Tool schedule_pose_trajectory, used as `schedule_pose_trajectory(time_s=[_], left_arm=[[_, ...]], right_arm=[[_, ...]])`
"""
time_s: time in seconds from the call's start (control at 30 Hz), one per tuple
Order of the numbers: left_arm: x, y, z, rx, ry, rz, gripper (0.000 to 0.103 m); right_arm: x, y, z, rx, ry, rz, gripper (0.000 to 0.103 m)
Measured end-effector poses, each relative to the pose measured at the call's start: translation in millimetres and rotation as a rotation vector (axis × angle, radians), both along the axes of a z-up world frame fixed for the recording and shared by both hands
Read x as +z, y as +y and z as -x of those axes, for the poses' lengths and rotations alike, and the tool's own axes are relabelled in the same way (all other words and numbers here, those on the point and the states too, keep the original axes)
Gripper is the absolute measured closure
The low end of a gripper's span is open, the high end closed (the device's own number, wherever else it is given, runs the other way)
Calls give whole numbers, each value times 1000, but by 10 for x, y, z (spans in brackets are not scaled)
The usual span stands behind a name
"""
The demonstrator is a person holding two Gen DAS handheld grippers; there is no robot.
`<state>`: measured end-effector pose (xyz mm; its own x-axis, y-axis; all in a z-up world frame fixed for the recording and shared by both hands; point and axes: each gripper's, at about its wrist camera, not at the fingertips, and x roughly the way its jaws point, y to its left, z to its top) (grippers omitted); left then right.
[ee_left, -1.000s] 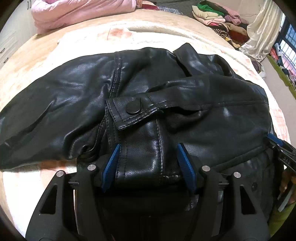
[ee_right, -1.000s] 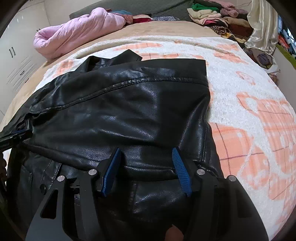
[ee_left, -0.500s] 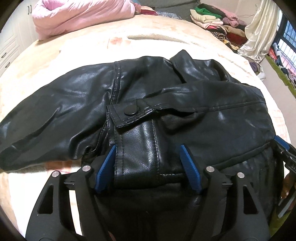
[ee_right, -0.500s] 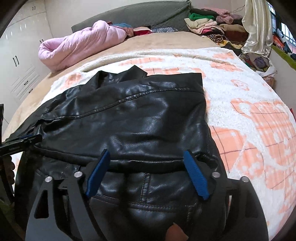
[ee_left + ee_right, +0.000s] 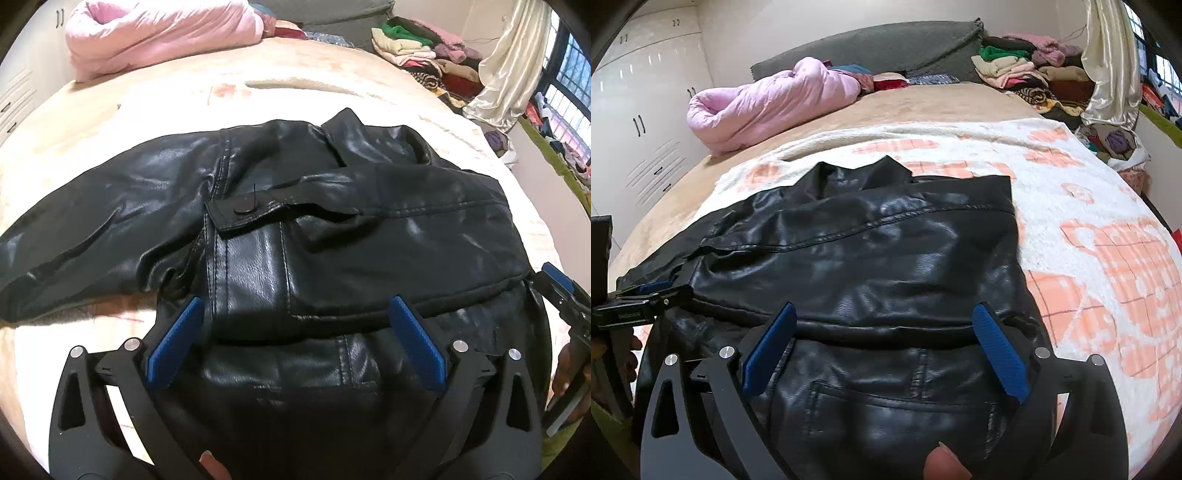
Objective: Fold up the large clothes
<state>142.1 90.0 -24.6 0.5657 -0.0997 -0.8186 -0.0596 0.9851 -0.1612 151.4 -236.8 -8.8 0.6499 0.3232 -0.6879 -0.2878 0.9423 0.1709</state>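
So we've got both grippers sitting right at the near edge of the jacket (image 5: 332, 229), and neither one is pinching anything: the left gripper (image 5: 295, 347) has its jaws opening, blue pads spread wide either side of the folded edge with the leather lying loose between them, and the right gripper (image 5: 886, 343) is doing the same thing over on its side, jaws opening with the fold between the pads but not pressed. We read that as letting go of a fold we're happy with. The jacket itself lies flat on the blanket (image 5: 1108, 258) on the bed, bottom part doubled up over the body, which is why there's that thick dark ridge running across just past our pads. A bit further out, the flap with the snap button (image 5: 243, 209) sits on top, and one sleeve (image 5: 96, 221) sprawls out to the left, so we'd guess that's the next bit needing tucking in. The collar (image 5: 886, 166) points away from us at the far end. Past that there's a rolled pink duvet (image 5: 768, 107) and a heap of clothes (image 5: 1015, 66) by the curtain (image 5: 1108, 62), well clear of our work area.
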Motion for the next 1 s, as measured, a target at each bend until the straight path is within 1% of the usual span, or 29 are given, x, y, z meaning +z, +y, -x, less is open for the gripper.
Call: schedule_pose_trajectory(time_s=[0.33, 0.57, 0.73, 0.83, 0.9, 1.0], left_arm=[[144, 36, 128, 30, -39, 0, 9], [240, 104, 193, 54, -59, -13, 9], [293, 163, 249, 85, -82, -36, 9], [298, 244, 285, 114, -91, -26, 9], [296, 305, 292, 129, -83, -16, 9], [334, 382, 317, 152, -94, -19, 9]], right_arm=[[178, 267, 122, 49, -47, 7, 7], [277, 430, 190, 73, -69, 4, 7], [347, 536, 217, 80, -77, -6, 7], [410, 619, 237, 94, -90, -8, 7], [467, 694, 252, 107, -105, -10, 7], [534, 813, 257, 124, -122, -6, 7]])
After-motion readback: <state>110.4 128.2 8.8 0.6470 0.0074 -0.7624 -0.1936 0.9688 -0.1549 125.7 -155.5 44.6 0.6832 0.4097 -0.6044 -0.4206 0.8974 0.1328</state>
